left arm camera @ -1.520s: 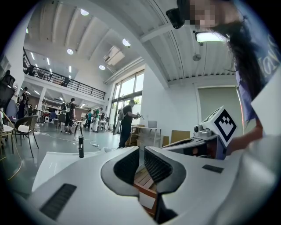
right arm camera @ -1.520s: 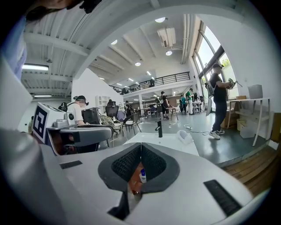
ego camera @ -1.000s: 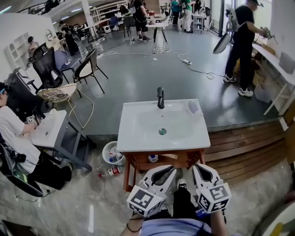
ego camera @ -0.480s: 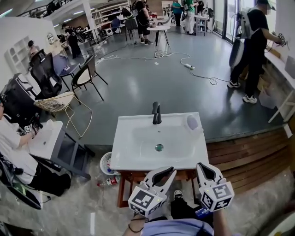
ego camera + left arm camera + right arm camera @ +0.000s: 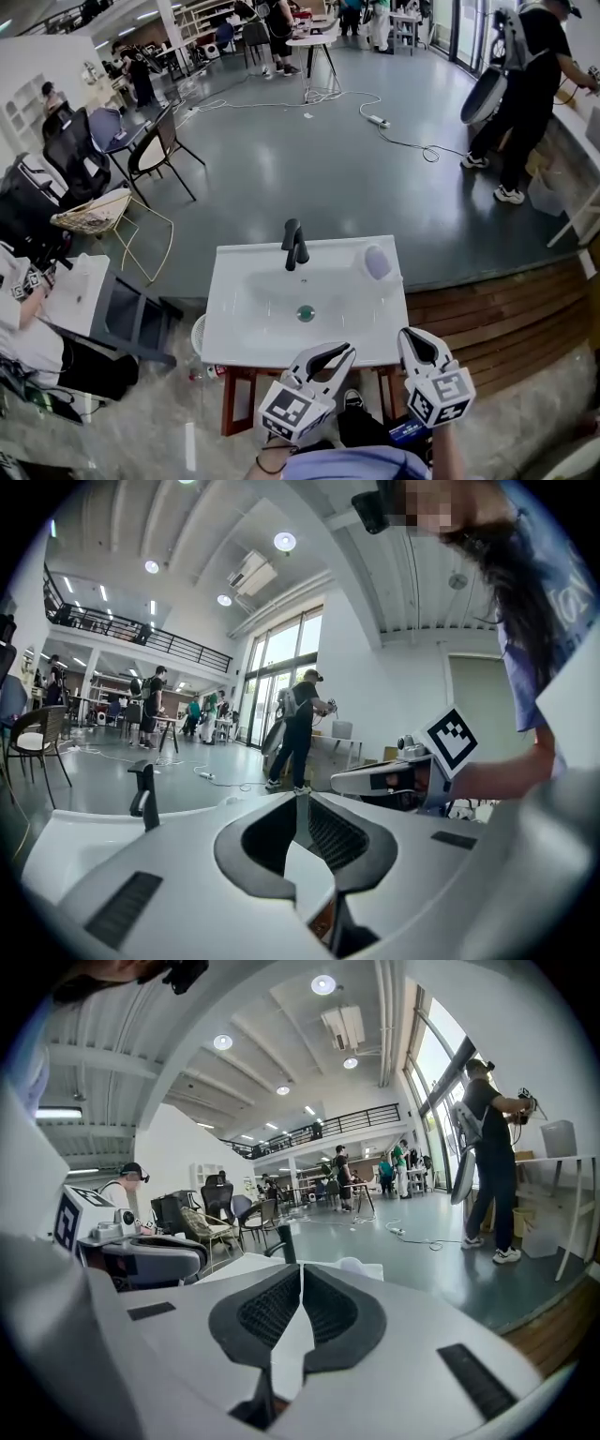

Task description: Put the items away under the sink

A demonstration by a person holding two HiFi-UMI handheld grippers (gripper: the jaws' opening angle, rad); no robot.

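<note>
1. Now the left gripper (image 5: 345, 350) hangs at the near edge of the sink (image 5: 246, 323), jaws pressed together with nothing between them.
2. Right gripper (image 5: 406, 335) is just beside it, jaws likewise pressed together and empty.
3. Sink is white and sits on a wooden stand (image 5: 228, 405), right ahead of both grippers.
4. Black faucet (image 5: 294, 246) is at the back; a pale cup-like thing (image 5: 376, 262) is at the back right corner.
5. Basket (image 5: 198, 334) is on the floor left of the stand, partly hidden.

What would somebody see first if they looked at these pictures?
A white rectangular sink basin with a black tap stands on a wooden frame, mid-picture in the head view. Just before it, the left tool and right tool point at it, both shut and empty.
</note>
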